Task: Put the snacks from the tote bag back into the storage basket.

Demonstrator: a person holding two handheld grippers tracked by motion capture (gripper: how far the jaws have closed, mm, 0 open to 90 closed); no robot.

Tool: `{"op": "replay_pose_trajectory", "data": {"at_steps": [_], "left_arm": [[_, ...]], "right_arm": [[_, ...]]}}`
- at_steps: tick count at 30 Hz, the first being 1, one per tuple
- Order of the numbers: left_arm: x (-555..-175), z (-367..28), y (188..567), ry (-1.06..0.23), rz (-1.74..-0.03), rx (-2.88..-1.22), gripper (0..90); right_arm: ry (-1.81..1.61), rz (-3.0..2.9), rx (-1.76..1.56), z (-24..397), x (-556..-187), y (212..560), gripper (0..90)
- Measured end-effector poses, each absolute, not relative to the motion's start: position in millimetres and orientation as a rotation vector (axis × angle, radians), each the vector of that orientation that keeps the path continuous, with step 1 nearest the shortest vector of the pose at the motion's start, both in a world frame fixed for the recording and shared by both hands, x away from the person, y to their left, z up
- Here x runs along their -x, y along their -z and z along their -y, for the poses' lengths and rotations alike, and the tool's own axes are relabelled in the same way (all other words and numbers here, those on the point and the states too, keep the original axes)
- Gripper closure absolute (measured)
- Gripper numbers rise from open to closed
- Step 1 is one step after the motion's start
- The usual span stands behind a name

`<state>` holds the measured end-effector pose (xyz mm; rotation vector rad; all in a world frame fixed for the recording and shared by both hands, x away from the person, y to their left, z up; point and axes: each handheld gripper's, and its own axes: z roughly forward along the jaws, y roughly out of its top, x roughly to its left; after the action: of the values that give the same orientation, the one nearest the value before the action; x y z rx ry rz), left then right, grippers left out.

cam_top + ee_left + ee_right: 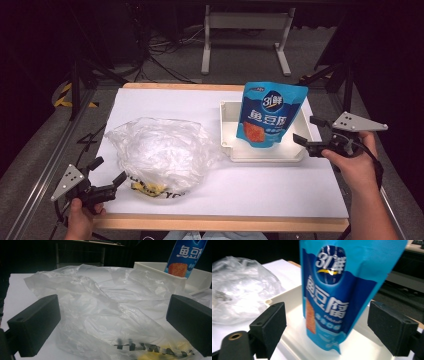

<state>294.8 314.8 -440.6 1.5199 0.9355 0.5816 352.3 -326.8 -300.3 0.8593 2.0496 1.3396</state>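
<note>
Left gripper, jaws wide and empty, sits near-left beside the crumpled plastic bag. Right gripper, jaws wide and empty, faces the blue pouch standing upright in the white tray.

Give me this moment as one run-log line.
left gripper: open, beside plastic bag | right gripper: open, beside blue pouch | pouch: upright in white tray

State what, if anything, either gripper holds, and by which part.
Nothing is held. The right gripper stands open beside the blue printed snack pouch in the white plastic tray; the left gripper is open beside the crumpled clear plastic bag.
</note>
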Motion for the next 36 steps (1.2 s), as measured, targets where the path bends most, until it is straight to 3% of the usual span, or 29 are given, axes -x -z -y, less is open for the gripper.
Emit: {"op": "replay_pose_trajectory", "data": {"at_steps": [10, 36], "left_arm": [[-295.1, -314.2, 440.4, -0.582, -0.931, -1.519, 0.2], [-294.2, -314.6, 439.8, -0.578, -0.895, -1.504, 0.2]], "right_arm": [[-1.443, -2.078, -0.837, 309.2, -329.9, 327.1, 15.3], [-1.467, -2.124, -0.810, 262.5, -328.5, 409.5, 13.3]]}}
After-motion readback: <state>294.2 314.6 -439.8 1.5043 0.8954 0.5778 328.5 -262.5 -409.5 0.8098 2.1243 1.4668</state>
